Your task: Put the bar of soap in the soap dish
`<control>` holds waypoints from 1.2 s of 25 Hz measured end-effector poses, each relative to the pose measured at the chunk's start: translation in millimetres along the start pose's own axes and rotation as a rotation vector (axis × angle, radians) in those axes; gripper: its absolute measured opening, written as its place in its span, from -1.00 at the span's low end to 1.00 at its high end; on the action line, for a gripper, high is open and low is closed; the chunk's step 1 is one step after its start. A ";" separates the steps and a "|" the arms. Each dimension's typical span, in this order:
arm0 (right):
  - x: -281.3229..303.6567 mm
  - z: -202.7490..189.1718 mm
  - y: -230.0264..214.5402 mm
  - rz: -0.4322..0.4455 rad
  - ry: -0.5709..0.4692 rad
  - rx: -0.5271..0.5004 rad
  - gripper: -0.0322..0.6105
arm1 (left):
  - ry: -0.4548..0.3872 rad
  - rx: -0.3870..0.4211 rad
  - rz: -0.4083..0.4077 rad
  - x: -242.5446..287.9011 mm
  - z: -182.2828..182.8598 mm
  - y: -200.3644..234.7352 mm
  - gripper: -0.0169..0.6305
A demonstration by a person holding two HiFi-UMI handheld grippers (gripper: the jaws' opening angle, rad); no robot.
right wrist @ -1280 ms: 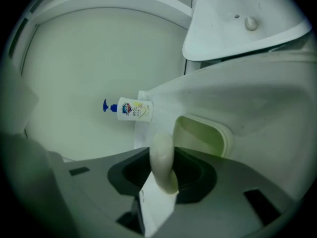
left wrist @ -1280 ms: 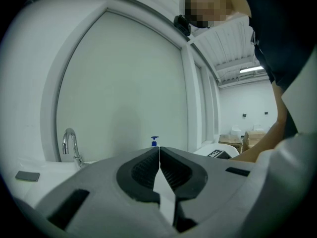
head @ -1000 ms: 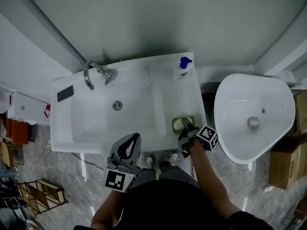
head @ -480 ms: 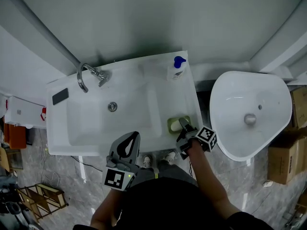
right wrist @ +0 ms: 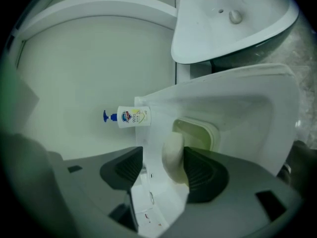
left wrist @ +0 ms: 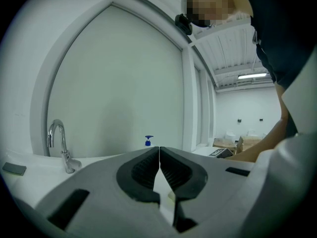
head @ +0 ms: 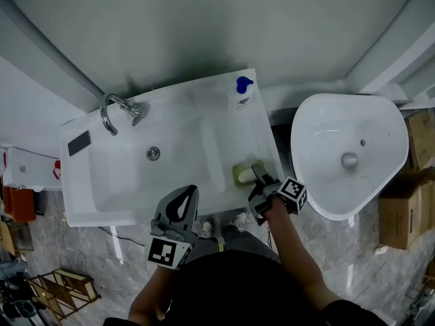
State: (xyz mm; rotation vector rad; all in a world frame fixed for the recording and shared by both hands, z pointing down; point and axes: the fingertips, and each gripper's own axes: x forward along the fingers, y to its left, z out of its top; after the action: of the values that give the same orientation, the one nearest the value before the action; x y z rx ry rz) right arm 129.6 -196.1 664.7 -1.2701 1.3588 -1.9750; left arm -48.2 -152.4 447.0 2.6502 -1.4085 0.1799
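Observation:
A pale bar of soap stands on edge between the jaws of my right gripper. It leans against the right pad, and a gap shows between it and the left pad. These jaws have just been opening. The pale green soap dish lies right behind the soap on the sink's right ledge. In the head view the soap shows over the dish, with the right gripper at its near edge. My left gripper is shut on nothing and hangs before the sink's front edge.
A white sink carries a chrome tap, a blue-topped soap dispenser and a dark flat item. A second white basin stands close on the right. Cardboard boxes sit on the floor.
The whole head view has slid left and slightly up. Both grippers keep their places, the right one still at the soap dish.

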 end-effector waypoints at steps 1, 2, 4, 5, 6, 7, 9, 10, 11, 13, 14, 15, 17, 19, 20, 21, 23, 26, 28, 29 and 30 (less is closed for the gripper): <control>-1.0 1.4 0.4 0.000 -0.009 0.002 -0.12 | -0.002 -0.002 -0.003 -0.8 0.4 -0.2 -0.88; -1.3 3.5 0.6 -0.001 -0.018 0.000 -0.12 | -0.002 -0.003 -0.004 -2.1 0.7 -0.1 -0.88; 0.3 8.0 0.7 -0.011 -0.035 -0.012 -0.11 | -0.003 -0.005 -0.004 -5.4 0.9 0.9 -0.88; 1.3 9.2 1.0 -0.018 -0.039 -0.020 -0.10 | -0.005 -0.007 -0.003 -7.2 0.8 1.7 -0.88; 1.9 9.2 1.4 -0.026 -0.040 -0.030 -0.08 | -0.005 -0.009 0.000 -9.0 0.4 2.9 -0.88; 1.9 8.2 1.8 -0.035 -0.038 -0.042 -0.06 | -0.004 -0.013 0.003 -10.8 -0.3 4.4 -0.88; -0.8 4.5 1.5 -0.053 -0.035 -0.067 -0.06 | -0.003 -0.018 0.009 -14.3 -1.9 7.6 -0.88; -2.9 2.6 0.7 -0.063 -0.034 -0.080 -0.04 | -0.008 -0.017 0.012 -16.2 -2.3 9.4 -0.88; -4.9 0.6 -0.6 -0.072 -0.034 -0.091 -0.03 | -0.017 -0.010 0.014 -18.3 -2.6 11.5 -0.88; -7.8 -3.0 -3.2 -0.085 -0.034 -0.099 -0.03 | -0.030 0.001 0.016 -22.4 -3.7 15.0 -0.88; -9.0 -4.4 -3.6 -0.086 -0.036 -0.099 -0.03 | -0.032 0.000 0.015 -24.0 -4.4 16.0 -0.88; -10.0 -5.6 -3.1 -0.086 -0.038 -0.105 -0.03 | -0.029 -0.007 0.014 -25.3 -5.1 16.1 -0.88; -9.8 -8.5 -1.1 -0.089 -0.035 -0.138 -0.02 | -0.025 -0.018 0.009 -27.0 -6.3 16.0 -0.88; -5.8 -11.4 -2.1 -0.099 -0.026 -0.153 -0.02 | -0.044 0.003 0.004 -28.2 -6.5 18.4 -0.88; -3.4 -12.5 -3.3 -0.101 -0.024 -0.143 -0.02 | -0.051 0.010 0.000 -28.5 -6.2 18.8 -0.88; -1.4 -13.7 -3.7 -0.098 -0.023 -0.129 -0.02 | -0.054 0.013 -0.003 -29.0 -6.1 18.9 -0.88; -0.6 -17.8 -0.3 -0.082 -0.020 -0.116 -0.02 | -0.050 0.008 -0.005 -31.1 -6.5 19.1 -0.88; -5.9 -25.8 5.9 -0.061 -0.017 -0.119 -0.02 | -0.025 -0.029 -0.010 -34.7 -6.7 17.8 -0.88; -10.7 -27.8 7.8 -0.049 -0.026 -0.117 -0.02 | -0.025 -0.028 -0.017 -36.7 -7.7 18.2 -0.88; -12.6 -27.8 8.9 -0.044 -0.031 -0.120 -0.02 | -0.038 -0.012 -0.021 -37.7 -8.0 19.6 -0.88; -14.0 -27.7 10.4 -0.039 -0.036 -0.125 -0.02 | -0.050 0.002 -0.025 -38.3 -7.6 20.7 -0.88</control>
State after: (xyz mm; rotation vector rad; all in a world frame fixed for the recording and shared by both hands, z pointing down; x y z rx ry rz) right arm 111.1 -176.2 646.4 -1.3920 1.4708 -1.9089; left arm -87.0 -131.4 449.3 2.6911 -1.3891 0.1129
